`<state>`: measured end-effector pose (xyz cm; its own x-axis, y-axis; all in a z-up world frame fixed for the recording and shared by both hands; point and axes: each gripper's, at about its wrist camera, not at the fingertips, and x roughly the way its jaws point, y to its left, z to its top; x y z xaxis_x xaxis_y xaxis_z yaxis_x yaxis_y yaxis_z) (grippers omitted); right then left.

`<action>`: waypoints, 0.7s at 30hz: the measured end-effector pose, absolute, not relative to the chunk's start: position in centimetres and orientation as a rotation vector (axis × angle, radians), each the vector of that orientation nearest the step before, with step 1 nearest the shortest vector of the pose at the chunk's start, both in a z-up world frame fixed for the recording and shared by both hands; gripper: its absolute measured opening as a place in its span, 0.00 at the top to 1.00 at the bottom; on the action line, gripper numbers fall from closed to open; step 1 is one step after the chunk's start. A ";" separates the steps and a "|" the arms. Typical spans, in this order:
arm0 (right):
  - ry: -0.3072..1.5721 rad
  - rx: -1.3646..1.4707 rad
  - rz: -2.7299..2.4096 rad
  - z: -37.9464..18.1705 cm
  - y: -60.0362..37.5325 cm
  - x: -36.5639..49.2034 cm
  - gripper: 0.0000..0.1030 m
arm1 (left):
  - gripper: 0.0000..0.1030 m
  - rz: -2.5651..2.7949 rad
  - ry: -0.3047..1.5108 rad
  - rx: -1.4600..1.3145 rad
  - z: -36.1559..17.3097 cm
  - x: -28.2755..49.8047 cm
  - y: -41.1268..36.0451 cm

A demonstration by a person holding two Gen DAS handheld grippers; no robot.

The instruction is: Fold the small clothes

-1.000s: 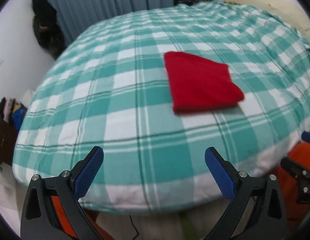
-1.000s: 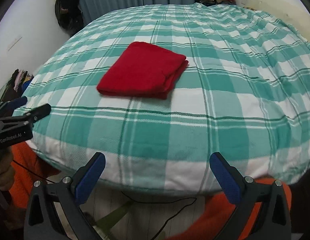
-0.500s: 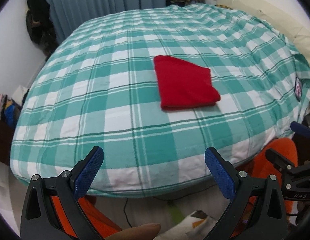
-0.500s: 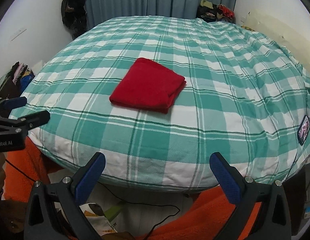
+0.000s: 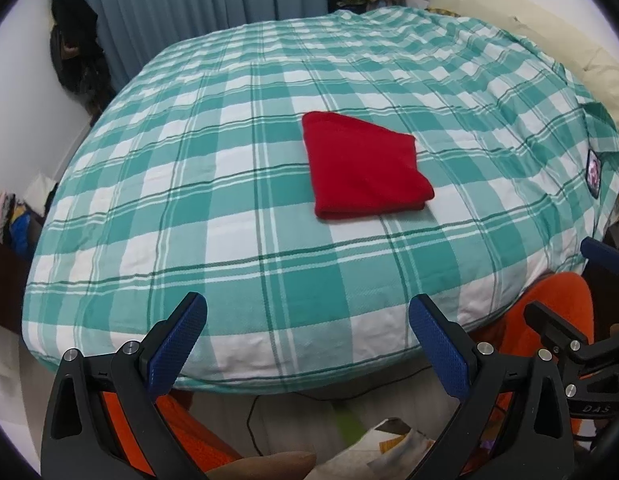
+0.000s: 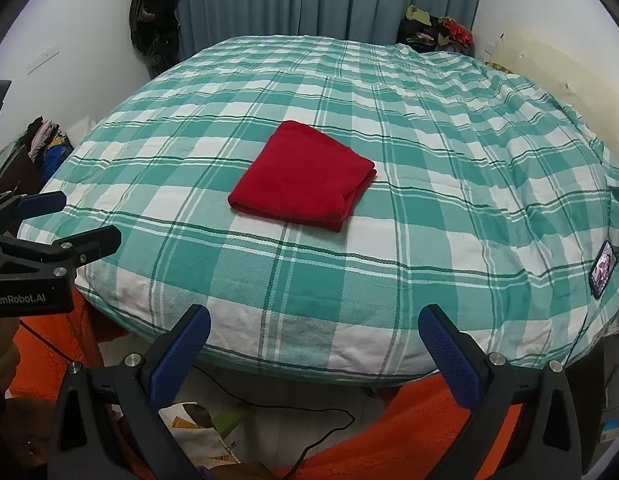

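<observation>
Both hand-held grippers, left point(image 5: 307, 322) and right point(image 6: 314, 334), agape, seemingly farther back from the folded red cloth point(image 5: 365, 166) than before.

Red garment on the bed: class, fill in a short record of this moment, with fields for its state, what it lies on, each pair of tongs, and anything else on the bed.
garment: red cloth, folded into a compact rectangle
support: lies flat on the green-and-white checked bedspread, near the middle
left tongs: open, empty, back off the near bed edge
right tongs: open, empty, also off the near edge
contact: neither pair touches the cloth
other item: phone by the bed's right edge
</observation>
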<state>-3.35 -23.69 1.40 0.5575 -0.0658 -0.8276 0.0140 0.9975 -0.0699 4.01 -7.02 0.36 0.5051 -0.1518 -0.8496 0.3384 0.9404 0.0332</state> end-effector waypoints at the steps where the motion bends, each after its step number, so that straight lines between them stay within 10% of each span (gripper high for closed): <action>1: 0.978 -0.059 -0.047 1.4 -23.7 -3.3 0.00 | 0.02 -0.298 1.000 0.208 0.4 4.0 -7.1; 21: 0.952 -0.028 -0.069 1.4 -24.4 -3.3 0.00 | 0.02 -0.260 0.954 0.257 0.6 3.9 -8.0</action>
